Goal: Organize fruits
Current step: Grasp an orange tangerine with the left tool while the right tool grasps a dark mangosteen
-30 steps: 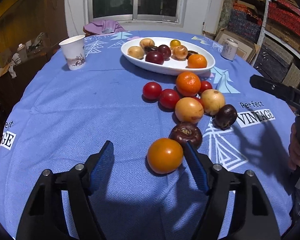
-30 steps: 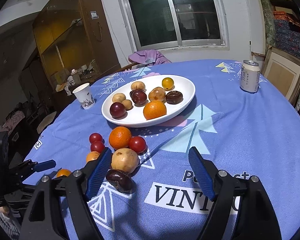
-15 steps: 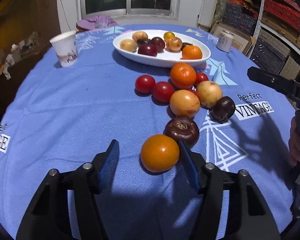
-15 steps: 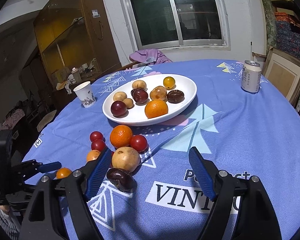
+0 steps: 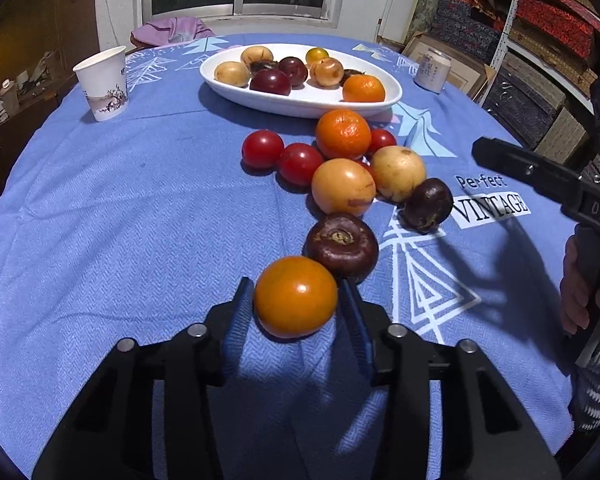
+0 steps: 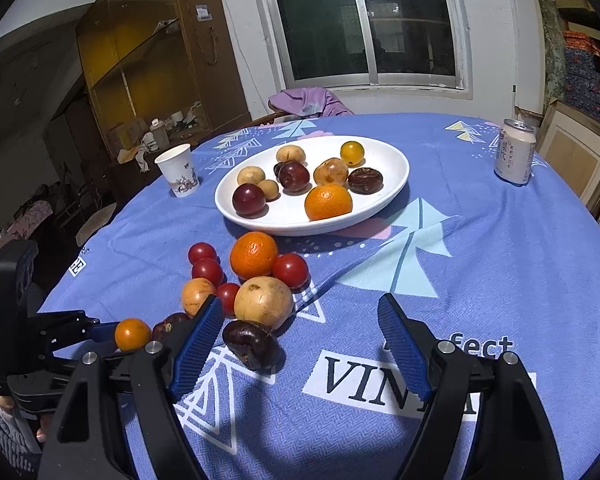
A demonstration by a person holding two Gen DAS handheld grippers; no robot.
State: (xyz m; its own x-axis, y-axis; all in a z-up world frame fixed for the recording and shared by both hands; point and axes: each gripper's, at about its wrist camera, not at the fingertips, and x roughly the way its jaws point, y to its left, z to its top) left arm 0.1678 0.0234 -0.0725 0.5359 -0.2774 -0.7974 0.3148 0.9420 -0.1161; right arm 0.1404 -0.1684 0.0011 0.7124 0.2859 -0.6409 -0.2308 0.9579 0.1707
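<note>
A round orange fruit (image 5: pixel 295 297) lies on the blue tablecloth (image 5: pixel 120 220) between the blue pads of my left gripper (image 5: pixel 296 300). Its jaws are closing and both pads meet the fruit's sides. A dark brown fruit (image 5: pixel 341 246) touches it from behind. Beyond lie red tomatoes (image 5: pixel 262 149), a tangerine (image 5: pixel 343 133) and yellow fruits (image 5: pixel 343 187). The white oval plate (image 5: pixel 300 102) at the back holds several fruits. My right gripper (image 6: pixel 300 320) hangs open above the cloth, with a dark wrinkled fruit (image 6: pixel 252 344) just inside its left finger.
A paper cup (image 5: pixel 102 82) stands at the back left and a drink can (image 5: pixel 431 70) at the back right. A person's hand (image 5: pixel 580 296) holds the right gripper's handle at the right edge. Shelves of boxes line the right wall.
My left gripper's jaws have closed in from wide apart until the pads reach the orange fruit. The right gripper has stayed where it was, open.
</note>
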